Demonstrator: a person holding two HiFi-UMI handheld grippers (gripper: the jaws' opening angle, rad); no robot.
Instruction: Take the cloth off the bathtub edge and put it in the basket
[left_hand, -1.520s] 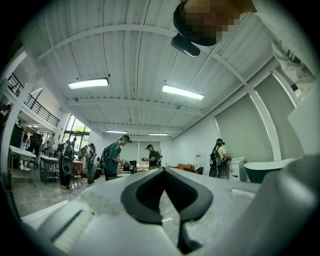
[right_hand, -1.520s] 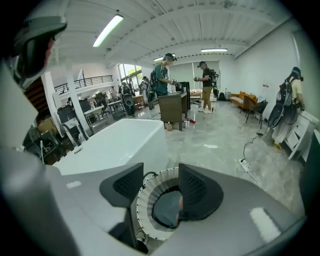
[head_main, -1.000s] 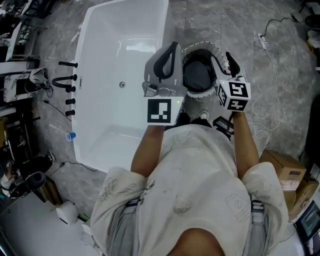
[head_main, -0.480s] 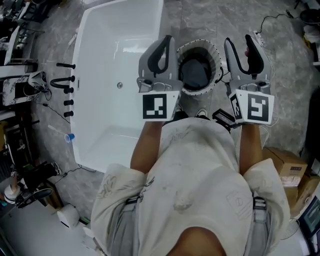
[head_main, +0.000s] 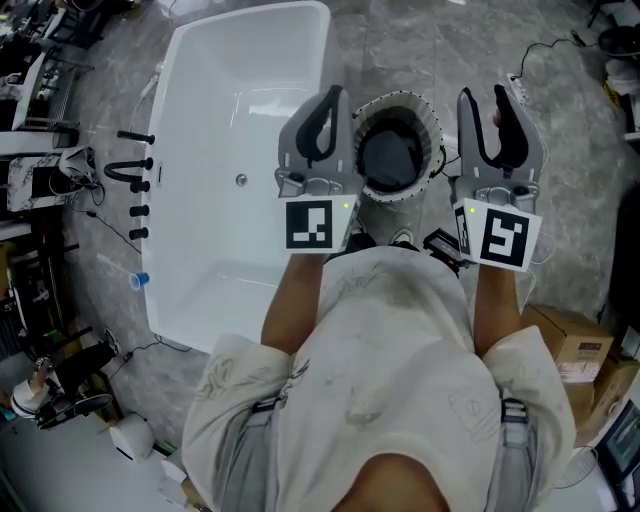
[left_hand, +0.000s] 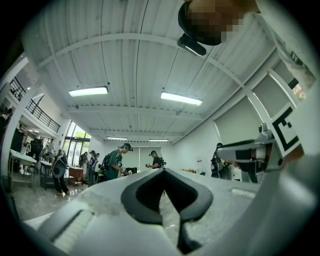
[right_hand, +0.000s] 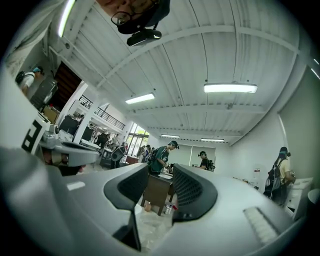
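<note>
In the head view a round basket (head_main: 432, 118) with a white dotted rim stands on the floor right of the white bathtub (head_main: 215, 90). A dark cloth (head_main: 390, 155) lies inside the basket. My left gripper (head_main: 328, 100) is held up over the tub's right edge, left of the basket, jaws shut and empty. My right gripper (head_main: 485, 95) is held up to the right of the basket; its jaws are closing with a gap still between them and nothing in it. Both gripper views look up at a hall ceiling: left gripper (left_hand: 165, 171), right gripper (right_hand: 161, 172).
Black tap fittings (head_main: 130, 165) stand along the tub's left side, with a blue cup (head_main: 140, 280) on the floor there. Cardboard boxes (head_main: 565, 340) sit at the right. A white cable (head_main: 530, 100) runs over the grey floor. People stand far off in the hall (left_hand: 117, 160).
The right gripper has risen from the basket rim and swung out to the right, and its jaws have narrowed. The left gripper has tipped upward and stayed near the tub's edge.
</note>
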